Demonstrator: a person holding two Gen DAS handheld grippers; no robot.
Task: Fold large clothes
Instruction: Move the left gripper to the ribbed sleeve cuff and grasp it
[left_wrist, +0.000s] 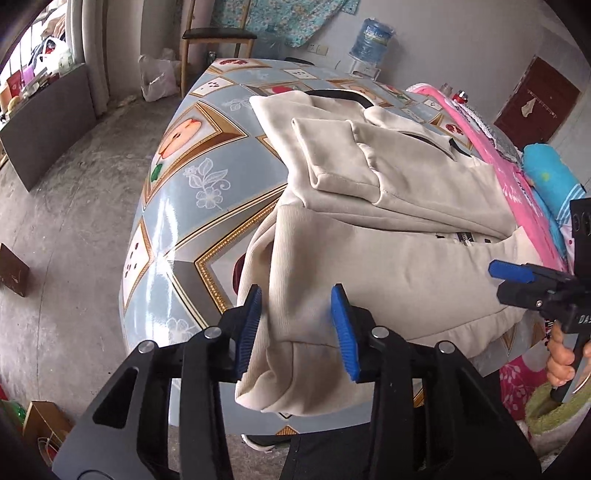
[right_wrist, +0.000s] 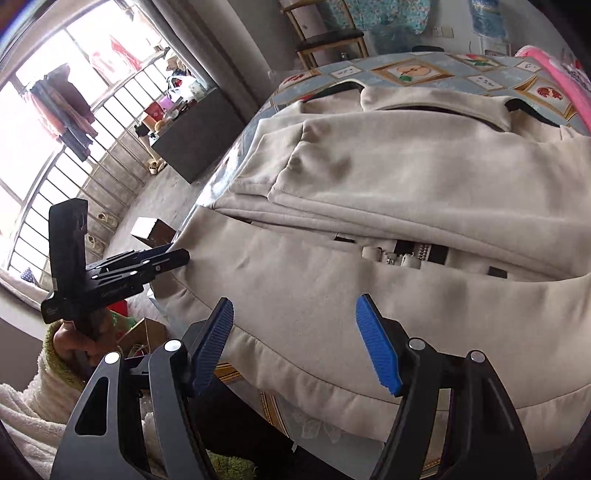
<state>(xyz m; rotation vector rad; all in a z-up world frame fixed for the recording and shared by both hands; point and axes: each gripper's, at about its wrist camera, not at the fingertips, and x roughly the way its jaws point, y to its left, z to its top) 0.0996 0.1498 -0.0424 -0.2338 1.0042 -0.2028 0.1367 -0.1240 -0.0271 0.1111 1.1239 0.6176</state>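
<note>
A cream jacket (left_wrist: 388, 236) lies on the patterned table (left_wrist: 177, 199), sleeves folded across its chest, its hem hanging over the near edge. My left gripper (left_wrist: 297, 325) is open, its blue pads on either side of the hem's left corner. In the right wrist view the jacket (right_wrist: 388, 184) fills the frame, with its zipper (right_wrist: 406, 256) showing. My right gripper (right_wrist: 297, 339) is open over the hem near the table's front edge. The right gripper also shows in the left wrist view (left_wrist: 517, 275), and the left gripper shows in the right wrist view (right_wrist: 162, 258).
A pink blanket (left_wrist: 491, 147) and a blue bundle (left_wrist: 550, 173) lie along the table's right side. A wooden chair (left_wrist: 218, 37) and a water jug (left_wrist: 373, 37) stand behind the table. A dark cabinet (right_wrist: 195, 136) stands by the window. Boxes (left_wrist: 14, 269) lie on the floor at left.
</note>
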